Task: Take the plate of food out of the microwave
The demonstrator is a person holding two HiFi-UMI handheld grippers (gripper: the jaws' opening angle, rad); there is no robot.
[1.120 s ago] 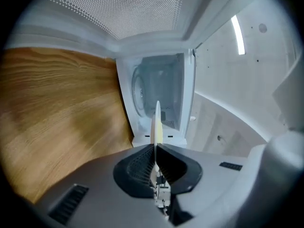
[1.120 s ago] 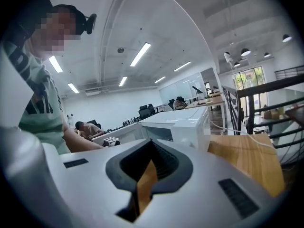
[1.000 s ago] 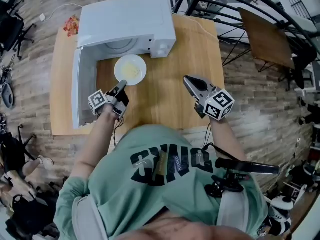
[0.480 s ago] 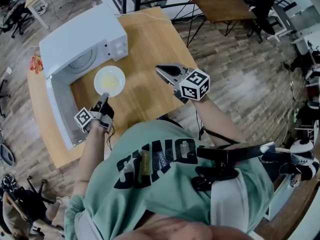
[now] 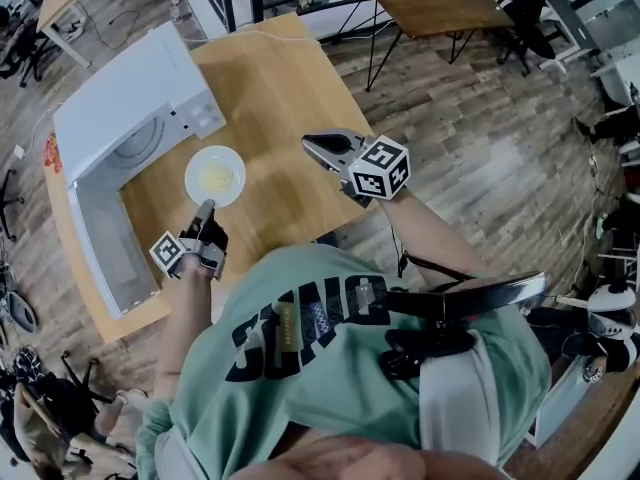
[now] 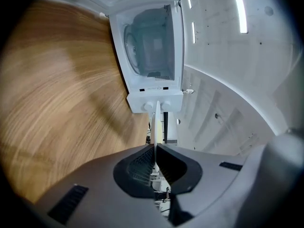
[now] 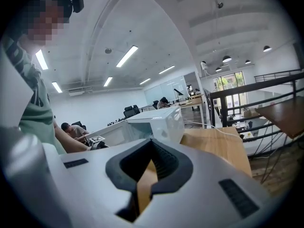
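The left hand-held gripper (image 5: 205, 211) is clenched on the near rim of the plate (image 5: 192, 176). Its own view shows the two dark pads pressed onto the thin white edge, seen edge-on. Its marker cube (image 5: 167, 253) sits at its back end, toward the person. The plate reaches out just ahead of the jaw tips with pale yellow food (image 5: 215, 177) in its middle. It is outside the microwave (image 5: 120, 98) and over the wooden surface (image 5: 270, 88); whether it touches the wood cannot be told. Beyond the plate, straight ahead of this hand-held gripper, the white microwave stands with its cavity open. Its door (image 5: 100, 238) is swung out to the hand-held gripper's left side. The right hand-held gripper (image 5: 310, 145) is well apart to the right, above the surface near its edge. Its jaws are closed to a point with nothing between them, and only wood shows through the slit behind the tips. Its marker cube (image 5: 380, 168) faces up. Past the surface lies wooden floor (image 5: 470, 168).
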